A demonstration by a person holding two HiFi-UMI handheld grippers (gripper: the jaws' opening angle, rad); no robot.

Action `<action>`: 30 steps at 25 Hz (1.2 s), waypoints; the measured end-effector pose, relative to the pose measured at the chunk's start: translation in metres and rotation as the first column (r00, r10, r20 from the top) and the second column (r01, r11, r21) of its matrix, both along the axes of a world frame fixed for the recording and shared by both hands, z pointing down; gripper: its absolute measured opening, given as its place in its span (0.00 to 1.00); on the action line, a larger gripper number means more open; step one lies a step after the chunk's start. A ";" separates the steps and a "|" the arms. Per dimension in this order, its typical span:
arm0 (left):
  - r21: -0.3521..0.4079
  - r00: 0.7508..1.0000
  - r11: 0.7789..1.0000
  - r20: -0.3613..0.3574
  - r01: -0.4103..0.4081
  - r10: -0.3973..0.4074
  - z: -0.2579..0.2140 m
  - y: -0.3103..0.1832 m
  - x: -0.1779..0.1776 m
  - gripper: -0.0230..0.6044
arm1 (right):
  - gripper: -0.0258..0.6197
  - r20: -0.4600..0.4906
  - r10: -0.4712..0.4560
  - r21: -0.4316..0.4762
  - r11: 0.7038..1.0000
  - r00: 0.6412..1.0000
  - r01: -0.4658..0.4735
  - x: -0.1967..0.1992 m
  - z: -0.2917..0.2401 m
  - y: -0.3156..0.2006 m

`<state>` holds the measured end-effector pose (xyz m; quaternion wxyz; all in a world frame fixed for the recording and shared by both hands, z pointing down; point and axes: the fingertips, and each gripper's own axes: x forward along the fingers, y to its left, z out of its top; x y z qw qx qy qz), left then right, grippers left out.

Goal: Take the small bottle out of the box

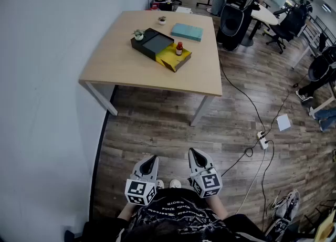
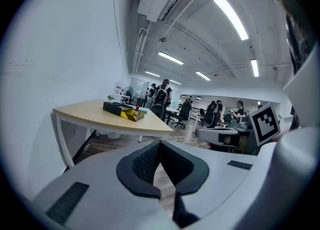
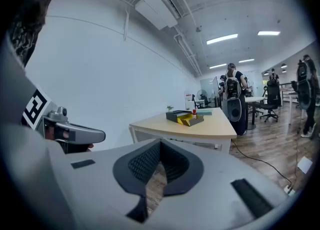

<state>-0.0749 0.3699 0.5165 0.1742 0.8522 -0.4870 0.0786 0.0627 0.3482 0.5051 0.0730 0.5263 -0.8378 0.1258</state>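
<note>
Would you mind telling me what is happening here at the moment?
A person stands some way back from the table, holding the left gripper and right gripper low in front of the body, both shut and empty. The small bottle stands in the yellow end of the box on that table, not yet reached.

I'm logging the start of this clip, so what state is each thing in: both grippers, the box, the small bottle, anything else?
left gripper: shut, empty, well short of the table.
right gripper: shut, empty, also short of the table.
box: open, resting on the table.
small bottle: upright, red cap on, in the box's yellow end.
teal pad: lying flat on the table.
</note>
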 end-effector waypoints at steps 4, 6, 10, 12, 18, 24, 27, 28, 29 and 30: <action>0.007 1.000 1.000 -0.011 0.009 -0.009 -0.004 0.003 -0.007 0.04 | 0.04 -0.005 -0.010 0.015 1.000 1.000 0.010 -0.008 -0.004 0.006; 0.015 1.000 1.000 -0.011 0.008 -0.008 -0.005 0.003 -0.008 0.04 | 0.04 -0.018 -0.020 0.014 1.000 1.000 0.020 -0.012 -0.003 0.008; 0.016 1.000 1.000 -0.029 -0.004 0.004 -0.006 0.002 -0.011 0.04 | 0.04 -0.017 -0.045 0.009 0.999 0.999 0.045 -0.021 0.000 0.008; 0.005 0.999 1.000 -0.048 -0.008 0.008 -0.005 0.003 -0.014 0.04 | 0.05 0.000 -0.036 0.002 0.999 0.999 0.036 -0.022 0.001 0.006; -0.010 0.996 1.000 -0.083 0.028 -0.029 -0.005 0.003 -0.028 0.07 | 0.19 0.037 0.003 -0.012 1.000 0.999 -0.002 -0.019 0.001 0.007; -0.018 0.996 1.000 -0.087 0.004 -0.005 -0.004 0.004 -0.032 0.42 | 0.47 0.050 0.005 -0.019 1.000 0.999 -0.004 -0.023 0.002 0.011; -0.037 0.995 0.999 -0.094 -0.021 0.017 -0.002 0.001 -0.034 0.44 | 0.47 0.037 0.006 -0.022 1.000 0.999 -0.006 -0.029 0.003 0.011; -0.043 0.995 0.998 -0.091 -0.038 0.034 -0.002 0.000 -0.035 0.44 | 0.47 0.035 0.010 -0.021 1.000 0.999 -0.009 -0.032 0.002 0.010; -0.046 0.995 0.997 -0.084 -0.057 0.053 -0.002 0.001 -0.035 0.44 | 0.47 0.034 0.013 -0.018 1.000 0.999 -0.012 -0.035 0.001 0.010; -0.044 0.995 0.996 -0.075 -0.076 0.073 -0.003 0.002 -0.034 0.44 | 0.47 0.034 0.016 -0.015 1.000 0.999 -0.015 -0.038 0.000 0.010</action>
